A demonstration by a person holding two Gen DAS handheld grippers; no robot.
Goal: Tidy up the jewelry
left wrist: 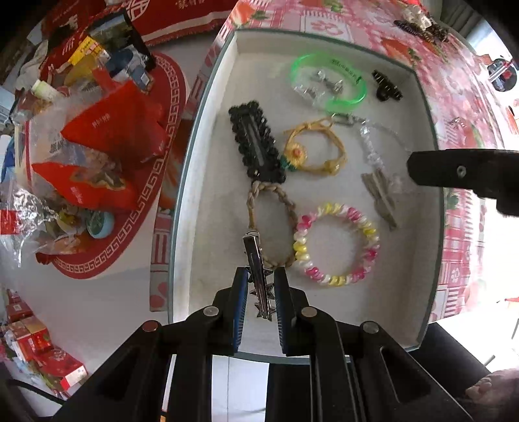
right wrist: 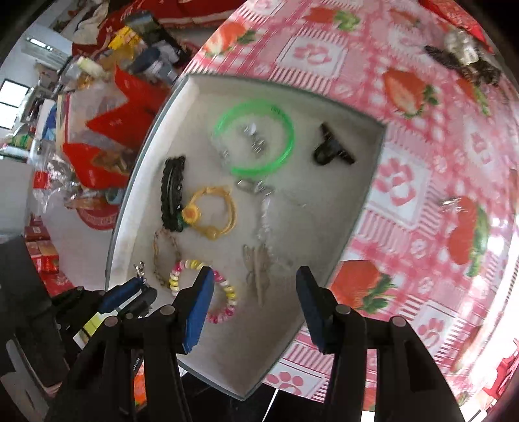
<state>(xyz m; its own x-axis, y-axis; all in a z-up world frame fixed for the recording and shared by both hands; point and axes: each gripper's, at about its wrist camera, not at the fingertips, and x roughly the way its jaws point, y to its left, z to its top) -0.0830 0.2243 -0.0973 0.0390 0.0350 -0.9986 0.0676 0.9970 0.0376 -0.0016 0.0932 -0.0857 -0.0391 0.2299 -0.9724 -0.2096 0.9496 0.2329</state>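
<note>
A: Left hand-held gripper (left wrist: 260, 292), state?

B: Clamped on a silver star-studded hair clip (left wrist: 258, 276), pointing straight down. The clip runs toward 12 o'clock from the pads, its tip over the braided tan bracelet (left wrist: 272, 224) in the tray (left wrist: 194, 181).

A: Right hand-held gripper (right wrist: 256, 292)?

B: Jaws parted, nothing between them. No earlier view to compare. It hangs above the tray's near corner. The dragonfly-shaped clip (right wrist: 259, 272) lies just past the fingertips at 12 o'clock; the pink-and-yellow coil hair tie (right wrist: 207, 292) sits at 9 o'clock, partly hidden behind the left finger.

A: Count in the tray?

B: One green bangle (left wrist: 327, 81) at the far end, with small clear and metal pieces inside it, too blurred to count. One small black claw clip (left wrist: 386, 86) at 3 o'clock of the bangle. One black beaded snap clip (left wrist: 256, 142). One yellow cord bracelet with a sunflower (left wrist: 313, 151), touching the snap clip. One clear beaded chain (left wrist: 369, 142). One braided bracelet, one coil tie, one dragonfly clip.

A: Outside the tray?

B: A dark cluster of clips (left wrist: 421, 24) on the strawberry-print table (right wrist: 421, 162), at 1 o'clock, well apart.
</note>
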